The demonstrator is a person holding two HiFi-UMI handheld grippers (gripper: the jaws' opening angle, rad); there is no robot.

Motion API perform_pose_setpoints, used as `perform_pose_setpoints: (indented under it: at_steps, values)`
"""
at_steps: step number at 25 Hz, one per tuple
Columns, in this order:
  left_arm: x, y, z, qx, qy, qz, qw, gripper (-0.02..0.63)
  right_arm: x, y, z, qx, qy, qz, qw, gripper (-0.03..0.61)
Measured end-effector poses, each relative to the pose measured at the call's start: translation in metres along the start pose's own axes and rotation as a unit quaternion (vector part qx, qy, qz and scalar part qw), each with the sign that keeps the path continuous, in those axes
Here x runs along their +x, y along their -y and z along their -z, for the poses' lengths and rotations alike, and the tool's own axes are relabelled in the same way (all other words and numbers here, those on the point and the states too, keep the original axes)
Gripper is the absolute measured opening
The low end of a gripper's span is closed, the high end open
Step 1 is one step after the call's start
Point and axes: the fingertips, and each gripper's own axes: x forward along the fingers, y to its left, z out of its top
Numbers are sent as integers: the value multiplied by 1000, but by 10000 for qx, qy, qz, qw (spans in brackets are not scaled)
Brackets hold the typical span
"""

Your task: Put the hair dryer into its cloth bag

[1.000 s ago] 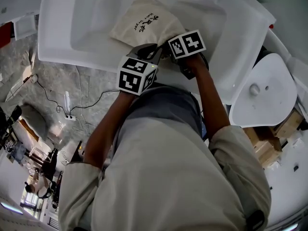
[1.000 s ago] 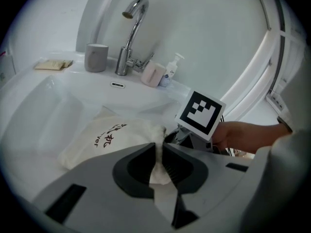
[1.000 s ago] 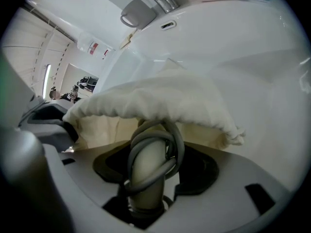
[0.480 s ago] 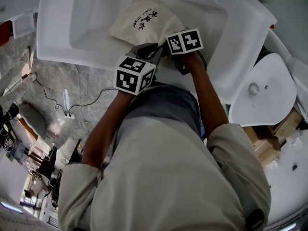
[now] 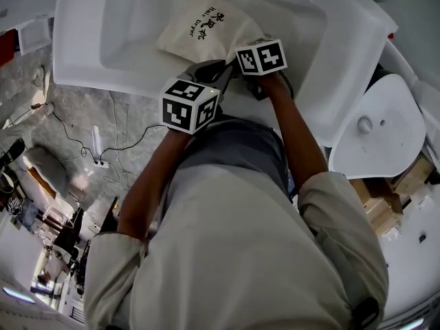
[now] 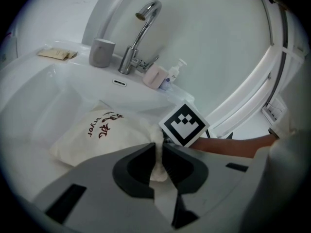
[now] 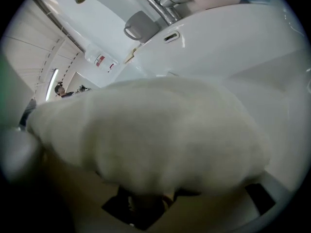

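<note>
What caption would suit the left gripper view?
Left claw pinching the cloth bag lying in a white sink.

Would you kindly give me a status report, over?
Left gripper pinching edge of cloth bag. Right gripper against bag, jaws smothered by cloth. Hair dryer not in sight. Nothing blocking.

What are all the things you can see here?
sink: one, white, in front of the person
cloth bag: one, cream with dark print, lying in the sink
faucet: one, shiny metal, at the sink's back
cup: one, grey, beside the faucet
pink box: one, on the faucet's other side
pump bottle: one, white, next to the pink box
cables: several, on the stone floor
left gripper: one, grey, shut on a bag fold
right gripper: one, against the bag, jaws covered by cloth
</note>
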Motion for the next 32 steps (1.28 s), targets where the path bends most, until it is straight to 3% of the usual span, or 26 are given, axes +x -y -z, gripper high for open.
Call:
perform_pose_setpoints:
  at_steps: [18,24,32]
  values:
    - [7,1,13,54,-309,-60,9995,47,19,9,-7,-455,346,214,9981,259]
    - [9,-1,14,-68,-309,-2,9995,48,20,9,-7,-84,416,141,9990,259]
    - [8,-3,16,-306,-267,45,9992,48,11,9,-6,-87,413,180,9989,262]
